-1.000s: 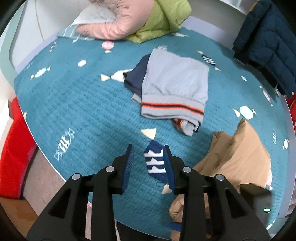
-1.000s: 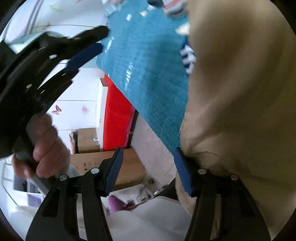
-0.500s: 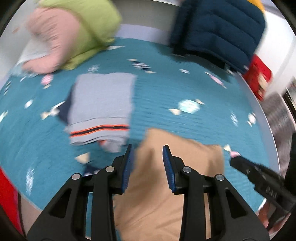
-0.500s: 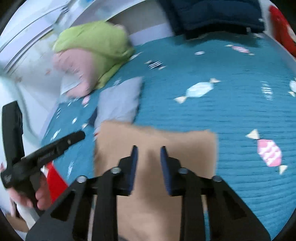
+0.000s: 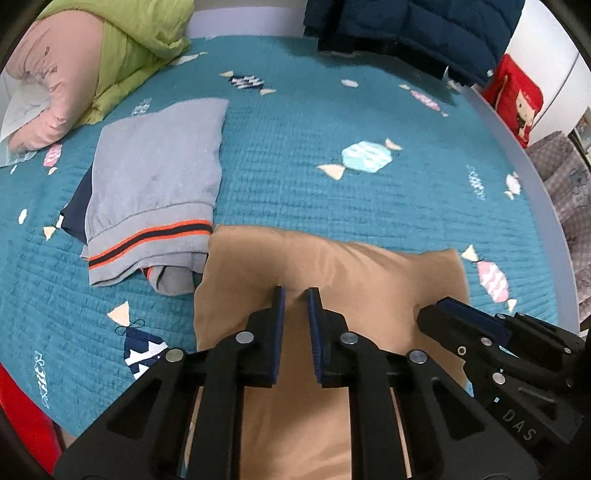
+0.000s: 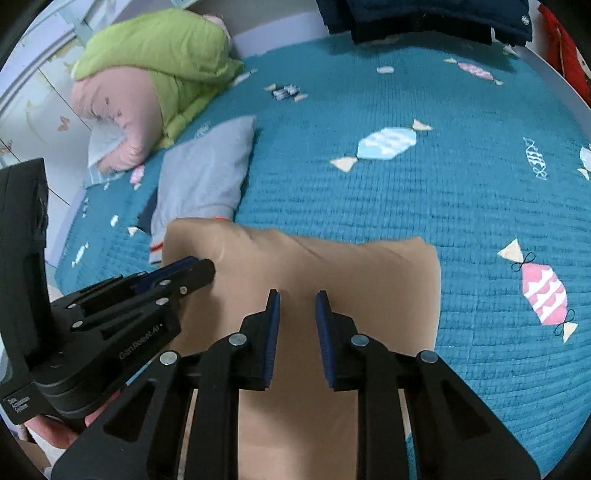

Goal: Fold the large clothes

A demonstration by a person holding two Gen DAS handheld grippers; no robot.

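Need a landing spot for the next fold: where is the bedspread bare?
Free: the bedspread between the tan garment and the navy coat, right of the folded grey clothes. Crowded: far-left corner under the green-pink bedding.

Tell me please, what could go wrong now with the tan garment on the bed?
1. The tan garment hangs over the near edge of the bed; if either gripper lets go, it may slide off.
2. Its far left corner touches the folded grey garment, so pushing forward could disturb that stack.
3. The left gripper and right gripper pinch little fabric, so the grip may slip.
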